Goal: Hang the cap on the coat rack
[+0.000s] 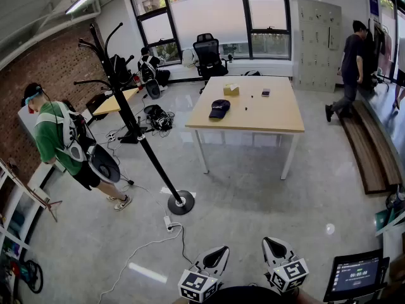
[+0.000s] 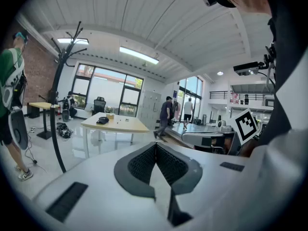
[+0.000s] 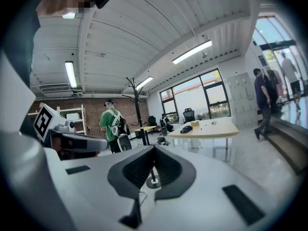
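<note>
A dark cap (image 1: 219,108) lies on the left part of a light wooden table (image 1: 266,118) across the room; it also shows small in the left gripper view (image 2: 102,121) and the right gripper view (image 3: 186,128). A black coat rack (image 1: 130,114) stands left of the table on a round base (image 1: 180,202), with curved hooks at its top (image 2: 68,45). My left gripper (image 1: 217,256) and right gripper (image 1: 273,249) are low at the frame's bottom, far from both. Each is shut with nothing between its jaws (image 2: 155,150) (image 3: 153,154).
A person in a green shirt (image 1: 54,139) stands left of the rack. Another person (image 1: 348,65) walks by the lockers at the right. Cables and a power strip (image 1: 168,223) lie on the floor near the rack's base. A bench (image 1: 372,149) runs along the right. A tablet (image 1: 355,274) is at the bottom right.
</note>
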